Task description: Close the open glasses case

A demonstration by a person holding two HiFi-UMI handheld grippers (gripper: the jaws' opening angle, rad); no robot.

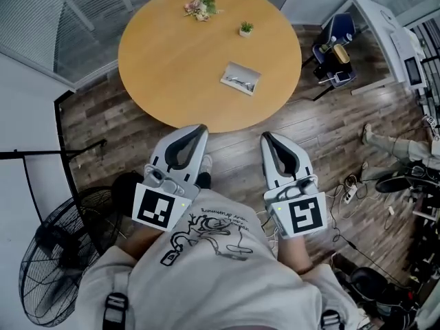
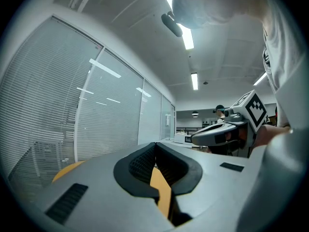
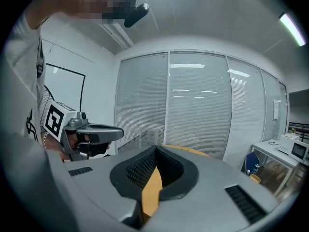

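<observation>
Round wooden table (image 1: 172, 67) with open glasses case (image 1: 240, 78), flowers (image 1: 201, 7), small plant (image 1: 245, 28)

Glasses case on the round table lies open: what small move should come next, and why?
Probably carry both grippers forward over the table toward the glasses case. It lies open well in from the near rim, while the left gripper and right gripper, both shut and empty, hang only at that rim, touching nothing.
</observation>
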